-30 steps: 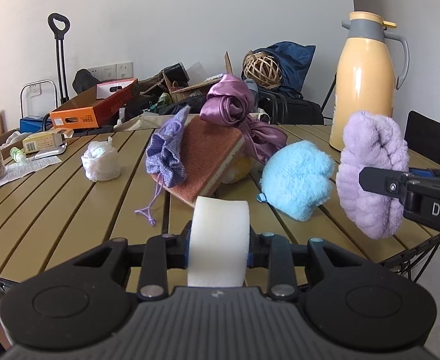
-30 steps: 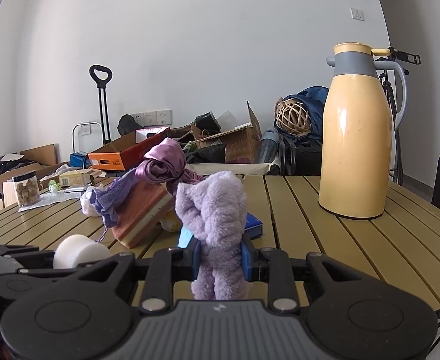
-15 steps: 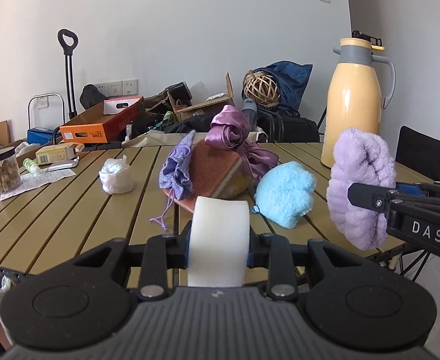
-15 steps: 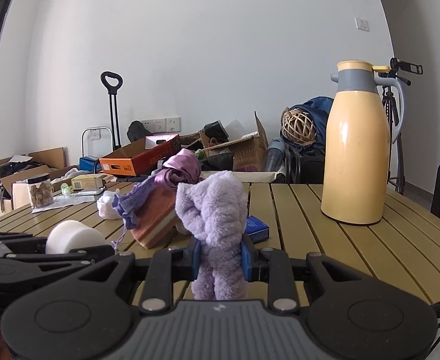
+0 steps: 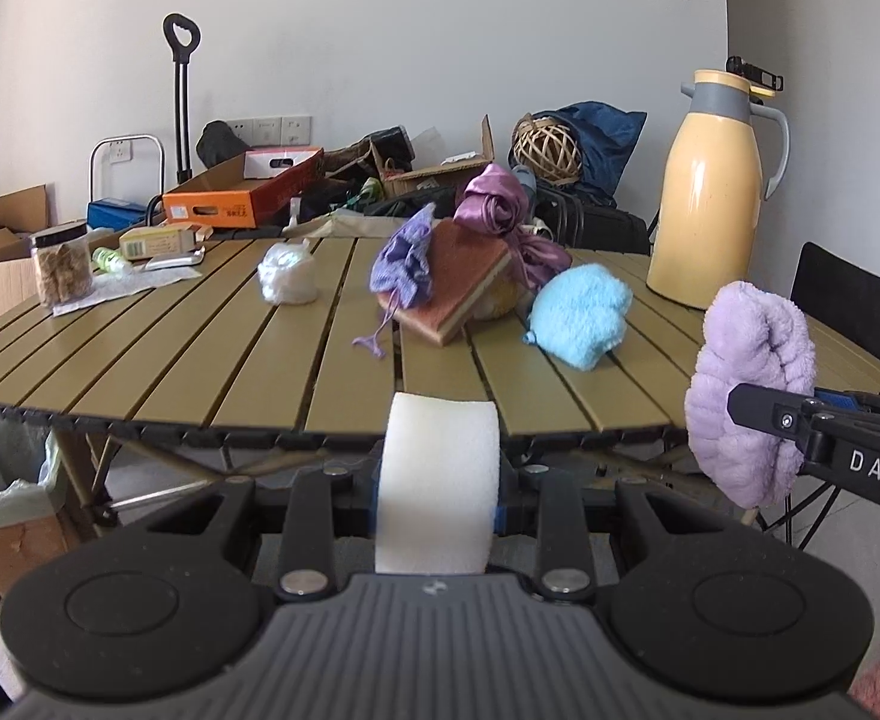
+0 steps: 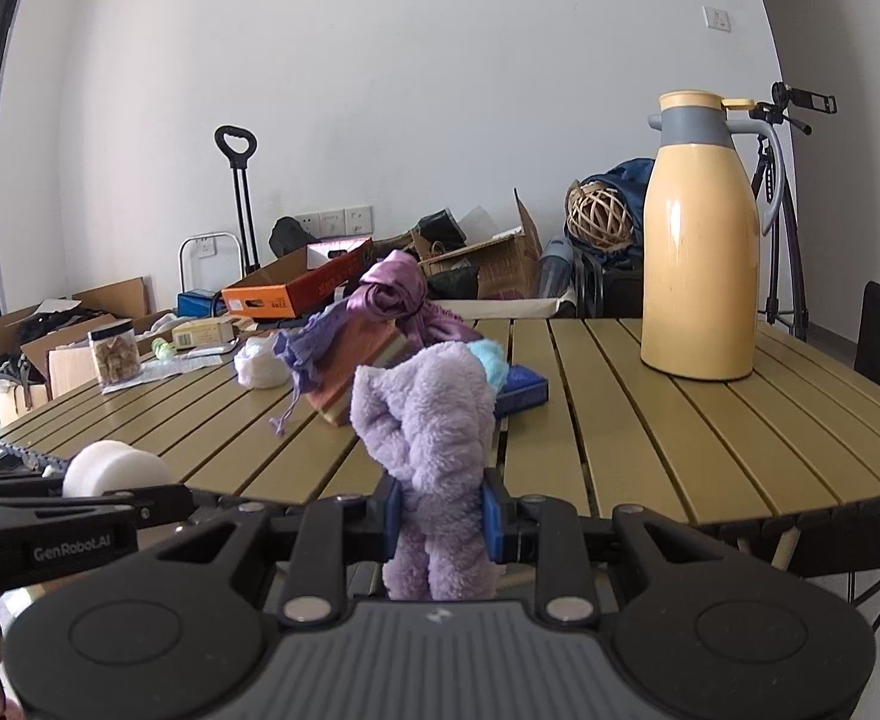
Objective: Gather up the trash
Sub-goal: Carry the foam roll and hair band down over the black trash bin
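Left wrist view first: the left gripper (image 5: 438,483) sits at bottom centre, jaws closed tight on a white foam block (image 5: 438,480) that stands upright between them, just in front of the near edge of the slatted counter (image 5: 200,354). Over at the right edge of the frame, the right gripper (image 5: 757,405) comes in sideways, clamped on a fluffy lilac cloth (image 5: 748,390) held off the counter's edge. On the counter, mid-frame, a leaning brown sponge (image 5: 457,285) carries a purple drawstring pouch (image 5: 404,264) draped on its left side, with a shiny mauve satin cloth (image 5: 496,210) bunched behind it. A fluffy blue cloth (image 5: 580,315) lies just right of the sponge, and a white crumpled wad (image 5: 287,279) sits to the left. A tall yellow thermos (image 5: 709,198) stands upper right. Lower left, below the counter, there's a lined trash bin (image 5: 2,510).

Right wrist view now: the right gripper (image 6: 440,519) at bottom centre, jaws pinched on the lilac cloth (image 6: 428,444), which rises above them. At lower left the left gripper (image 6: 158,501) shows with the foam block (image 6: 113,468) in its grip. The sponge (image 6: 356,360) sits mid-frame on the counter (image 6: 649,438), the thermos (image 6: 700,240) to the right.
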Motion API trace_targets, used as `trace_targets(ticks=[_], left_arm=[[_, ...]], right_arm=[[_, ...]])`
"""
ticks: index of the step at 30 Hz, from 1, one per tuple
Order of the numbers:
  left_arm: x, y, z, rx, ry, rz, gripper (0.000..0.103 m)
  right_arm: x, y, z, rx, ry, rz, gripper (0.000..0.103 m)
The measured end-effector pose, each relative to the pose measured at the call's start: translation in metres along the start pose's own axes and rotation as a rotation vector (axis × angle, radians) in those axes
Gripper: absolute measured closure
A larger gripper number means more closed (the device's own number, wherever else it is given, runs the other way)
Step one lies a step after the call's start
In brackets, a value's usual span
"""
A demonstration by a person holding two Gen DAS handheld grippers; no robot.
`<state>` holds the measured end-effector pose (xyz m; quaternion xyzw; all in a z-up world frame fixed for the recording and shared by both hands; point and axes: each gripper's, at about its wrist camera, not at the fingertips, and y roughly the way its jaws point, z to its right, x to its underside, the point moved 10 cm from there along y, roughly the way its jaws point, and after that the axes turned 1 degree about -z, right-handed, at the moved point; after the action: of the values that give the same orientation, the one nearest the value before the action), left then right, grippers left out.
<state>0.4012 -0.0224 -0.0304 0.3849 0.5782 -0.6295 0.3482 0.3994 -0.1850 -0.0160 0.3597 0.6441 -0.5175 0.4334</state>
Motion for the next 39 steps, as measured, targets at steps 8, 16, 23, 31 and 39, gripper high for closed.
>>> trace_targets(ticks=[8, 16, 23, 31, 39], left_arm=[[0.036, -0.014, -0.010, -0.028, 0.012, -0.065, 0.073], [0.069, -0.016, -0.023, -0.063, 0.024, -0.136, 0.073], [0.097, -0.008, -0.030, -0.088, 0.040, -0.206, 0.073], [0.126, 0.010, -0.041, -0.117, 0.048, -0.289, 0.073], [0.156, 0.032, -0.049, -0.152, 0.051, -0.392, 0.073]], right_arm=[[0.035, -0.014, -0.012, -0.017, 0.004, -0.076, 0.078], [0.073, -0.015, -0.023, -0.034, -0.008, -0.171, 0.078], [0.107, -0.010, -0.027, -0.042, -0.023, -0.265, 0.078], [0.142, 0.004, -0.018, -0.009, -0.016, -0.389, 0.078], [0.184, 0.022, -0.006, 0.042, 0.015, -0.546, 0.078]])
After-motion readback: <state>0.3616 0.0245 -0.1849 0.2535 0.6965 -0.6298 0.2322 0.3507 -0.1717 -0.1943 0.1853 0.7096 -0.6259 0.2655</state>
